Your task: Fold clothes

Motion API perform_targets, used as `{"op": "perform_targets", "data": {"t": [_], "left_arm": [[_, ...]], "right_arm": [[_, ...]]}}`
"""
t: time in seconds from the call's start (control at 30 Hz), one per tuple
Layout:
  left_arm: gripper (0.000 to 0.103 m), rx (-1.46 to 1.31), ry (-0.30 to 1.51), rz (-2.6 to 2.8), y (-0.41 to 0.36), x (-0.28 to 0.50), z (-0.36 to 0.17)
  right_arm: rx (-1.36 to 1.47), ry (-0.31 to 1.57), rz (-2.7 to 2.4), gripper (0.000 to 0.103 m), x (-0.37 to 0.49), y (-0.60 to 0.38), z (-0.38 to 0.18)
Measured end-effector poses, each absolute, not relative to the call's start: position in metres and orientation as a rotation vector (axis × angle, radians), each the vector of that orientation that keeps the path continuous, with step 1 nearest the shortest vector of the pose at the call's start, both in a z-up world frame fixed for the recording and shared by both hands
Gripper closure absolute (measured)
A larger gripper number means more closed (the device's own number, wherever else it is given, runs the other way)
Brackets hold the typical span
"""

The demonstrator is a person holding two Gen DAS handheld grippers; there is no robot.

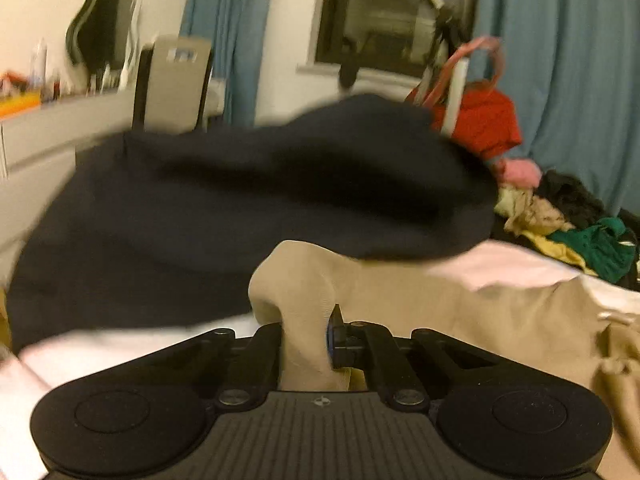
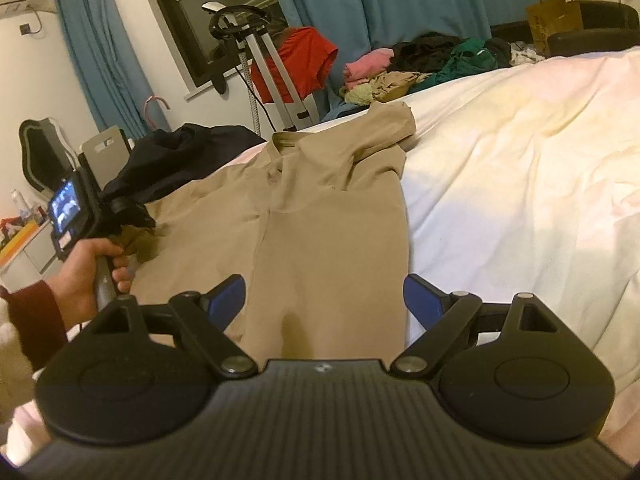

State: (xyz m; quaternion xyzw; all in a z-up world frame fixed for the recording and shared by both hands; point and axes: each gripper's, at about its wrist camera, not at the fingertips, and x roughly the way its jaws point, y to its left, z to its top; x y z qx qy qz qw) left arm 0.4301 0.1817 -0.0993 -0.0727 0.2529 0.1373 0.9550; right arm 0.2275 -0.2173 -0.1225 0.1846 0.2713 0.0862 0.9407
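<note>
The beige shirt (image 2: 328,216) lay spread along the bed (image 2: 520,168), collar towards the far edge, one sleeve already turned in near the top, which suited a lengthwise fold. The left gripper (image 1: 306,344) had its fingers pinched tight on a bunched fold of that beige cloth, the fabric rising in a hump between them; in the right wrist view the same gripper sat at the shirt's left edge, held by the person's hand (image 2: 86,276) in a dark red sleeve (image 2: 36,320). That hold looked meant for carrying the left side across the body of the garment. The right gripper (image 2: 324,300) hovered over the lower middle of the shirt with its fingers wide and nothing between them, probably placed to pin or catch the cloth as the fold came over.

A dark garment (image 1: 248,200) filled much of the left wrist view, badly blurred, so its shape and what lay under it could not be made out. The heap of unfolded clothes (image 2: 420,64) at the far side of the bed was too jumbled to count, and the shirt's hem was cut off behind the right gripper's body
</note>
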Motion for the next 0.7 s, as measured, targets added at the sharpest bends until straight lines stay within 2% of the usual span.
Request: {"op": "perform_targets", "data": {"t": [0.23, 0.43, 0.57, 0.63, 0.67, 0.7], "left_arm": [[0.099, 0.125, 0.491, 0.178, 0.095, 0.417, -0.021], [0.099, 0.262, 0.531, 0.043, -0.033, 0.412, 0.020], [0.099, 0.318, 0.591, -0.034, -0.119, 0.418, 0.006], [0.098, 0.309, 0.641, -0.072, -0.143, 0.429, -0.018], [0.096, 0.282, 0.672, -0.111, -0.153, 0.431, -0.030], [0.084, 0.255, 0.703, -0.151, -0.163, 0.433, -0.041]], "right_arm": [[0.396, 0.528, 0.163, 0.016, 0.209, -0.227, -0.107], [0.431, 0.519, 0.139, 0.016, 0.197, -0.242, -0.101], [0.466, 0.514, 0.116, 0.016, 0.199, -0.254, -0.102], [0.474, 0.515, 0.107, 0.016, 0.202, -0.259, -0.104], [0.479, 0.515, 0.105, 0.016, 0.203, -0.262, -0.106], [0.483, 0.516, 0.104, 0.016, 0.205, -0.264, -0.108]]}}
